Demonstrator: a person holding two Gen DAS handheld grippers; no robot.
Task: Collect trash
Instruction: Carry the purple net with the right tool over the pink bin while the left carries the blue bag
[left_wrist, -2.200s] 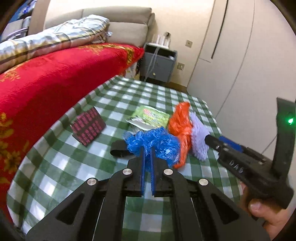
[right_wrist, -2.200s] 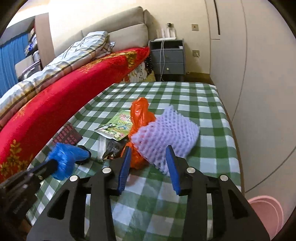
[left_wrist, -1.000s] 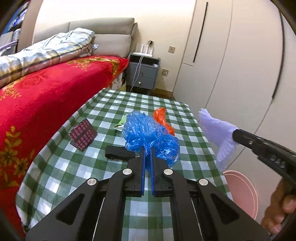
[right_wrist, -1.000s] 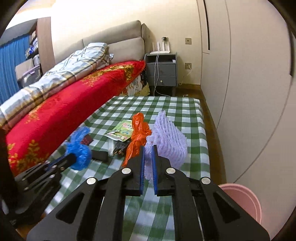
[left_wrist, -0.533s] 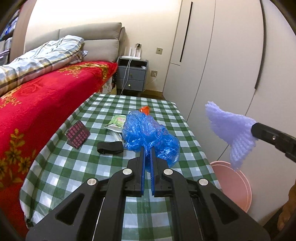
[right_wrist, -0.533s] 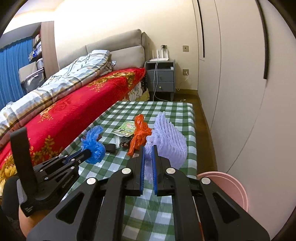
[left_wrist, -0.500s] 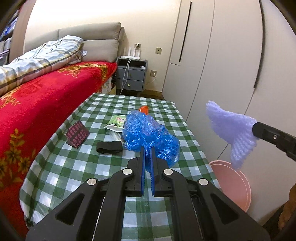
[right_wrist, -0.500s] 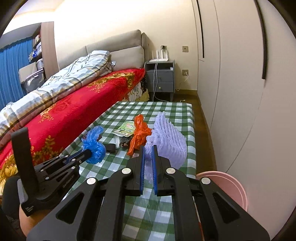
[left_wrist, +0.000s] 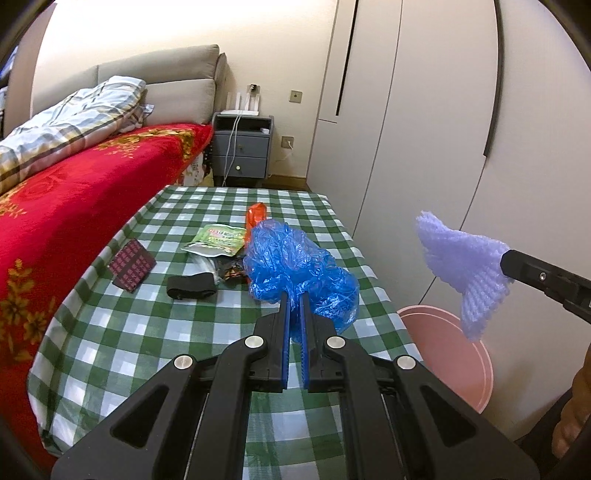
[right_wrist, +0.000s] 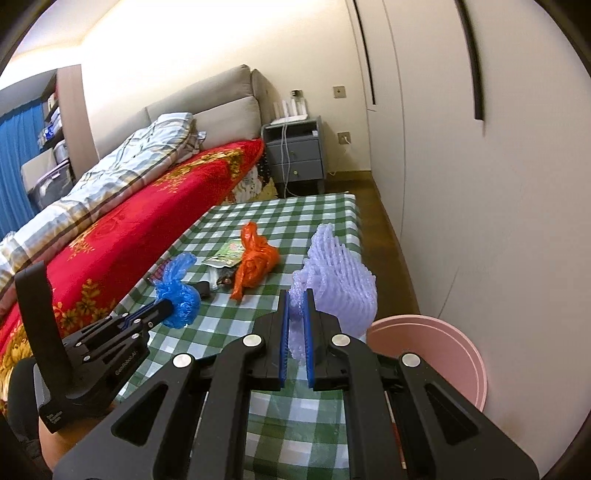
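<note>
My left gripper (left_wrist: 294, 299) is shut on a crumpled blue plastic bag (left_wrist: 299, 266), held up over the green checked table (left_wrist: 147, 332). In the right wrist view the same blue plastic bag (right_wrist: 177, 291) bunches at the left gripper's tip (right_wrist: 168, 306). My right gripper (right_wrist: 295, 299) is shut on a lilac foam fruit net (right_wrist: 340, 280); the left wrist view shows that foam net (left_wrist: 461, 266) hanging above a pink bin (left_wrist: 450, 358) beside the table. An orange plastic bag (right_wrist: 255, 262), a green snack packet (left_wrist: 218, 240) and a dark wrapper (left_wrist: 229, 269) lie on the table.
The pink bin (right_wrist: 428, 354) stands on the floor between the table's right edge and the white wardrobe (right_wrist: 480, 184). A black band (left_wrist: 190, 287) and a patterned dark card (left_wrist: 131, 264) also lie on the table. A red-covered bed (left_wrist: 74, 192) runs along the left; a grey nightstand (left_wrist: 242, 147) stands behind.
Both grippers have pulled back from the table with their loads. The foam net has swung out over the pink bin, and more of the bin shows.
</note>
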